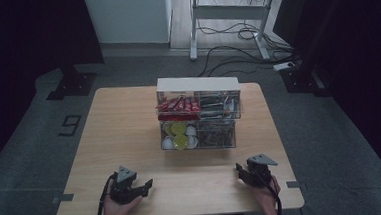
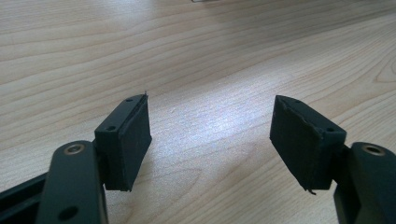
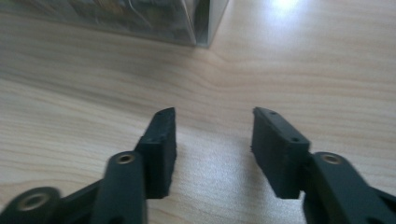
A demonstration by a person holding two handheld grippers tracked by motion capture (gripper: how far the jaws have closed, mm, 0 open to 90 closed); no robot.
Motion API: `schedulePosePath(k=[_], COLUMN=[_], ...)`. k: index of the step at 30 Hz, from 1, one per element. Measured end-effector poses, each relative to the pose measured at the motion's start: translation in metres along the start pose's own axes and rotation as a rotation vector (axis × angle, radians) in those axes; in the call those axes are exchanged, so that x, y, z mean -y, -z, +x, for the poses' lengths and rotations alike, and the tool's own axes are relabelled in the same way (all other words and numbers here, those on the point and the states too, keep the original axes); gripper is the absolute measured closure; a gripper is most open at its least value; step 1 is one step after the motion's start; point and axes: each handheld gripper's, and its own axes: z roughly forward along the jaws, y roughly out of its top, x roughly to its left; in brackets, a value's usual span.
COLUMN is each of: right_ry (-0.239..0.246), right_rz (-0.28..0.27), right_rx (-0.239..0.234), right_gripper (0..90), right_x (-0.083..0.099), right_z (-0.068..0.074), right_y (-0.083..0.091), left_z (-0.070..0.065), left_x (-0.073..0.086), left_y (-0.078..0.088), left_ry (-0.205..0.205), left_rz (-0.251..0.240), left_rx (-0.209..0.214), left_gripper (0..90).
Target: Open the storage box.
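resting both grippers at the near table edge, organizer not yet reached.
left gripper [image 1: 142, 186] jaws wide, empty; right gripper [image 1: 242, 173] jaws parted, empty. organizer [image 1: 199, 118] stands mid-table [image 1: 125, 136], well beyond both. likely start step; next move calls for reaching forward to a compartment.

Counter [image 1: 130, 141]: is carrying a clear organizer [image 1: 199, 114] at its middle.
Organizer: is holding red packets [image 1: 177, 106] upper left, green and white capsules [image 1: 178, 135] lower left.
Left hand-held gripper [image 1: 146, 185]: is resting near the counter's front edge, jaws apart, well apart from the organizer.
Right hand-held gripper [image 1: 240, 170]: is resting near the front right edge.
Floor [image 1: 330, 129]: is carrying cables [image 1: 235, 49] beyond the counter.
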Motion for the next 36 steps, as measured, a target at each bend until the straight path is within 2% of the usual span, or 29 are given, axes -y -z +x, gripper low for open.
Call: schedulePosePath(k=[4, 5, 6, 9, 14, 20, 27, 32, 36], right_ry=[0.004, 0.004, 0.003, -0.019, -0.049, -0.039, -0.04, -0.024, -0.025], right_rz=[-0.047, -0.047, -0.058, -0.083, -0.117, -0.146, -0.172, -0.194, -0.199], right_rx=[-0.001, -0.001, -0.007, -0.028, -0.062, -0.083, -0.098, -0.126, -0.146], right_gripper=[62.9, 62.9, 67.5, 72.7, 79.4, 87.0, 89.0, 88.9, 89.0], right_x=[-0.003, -0.003, -0.004, -0.006, -0.008, -0.011, -0.014, -0.025, -0.032], right_z=[0.0, 0.0, -0.001, -0.003, -0.005, -0.003, 0.004, 0.015, 0.022], right_y=[0.007, 0.007, 0.009, 0.014, 0.022, 0.027, 0.031, 0.036, 0.033], left_z=[0.001, 0.001, 0.001, 0.001, -0.001, -0.001, -0.003, -0.005, -0.004], left_x=[0.0, 0.0, 0.0, 0.001, 0.0, 0.0, -0.001, -0.001, -0.001], left_y=[0.0, 0.0, -0.001, -0.001, -0.001, -0.001, 0.002, 0.003, 0.003], left_ry=[0.002, 0.002, 0.003, 0.007, 0.007, 0.011, 0.015, 0.008, 0.009], left_rz=[0.003, 0.003, 0.005, 0.009, 0.007, 0.012, 0.003, 0.002, 0.002], left_rx=[-0.002, -0.002, 0.0, 0.002, 0.007, 0.011, 0.019, 0.023, 0.023], left_gripper=[29.1, 29.1, 29.1, 29.1, 29.1, 29.1, 29.1, 29.1, 29.1])
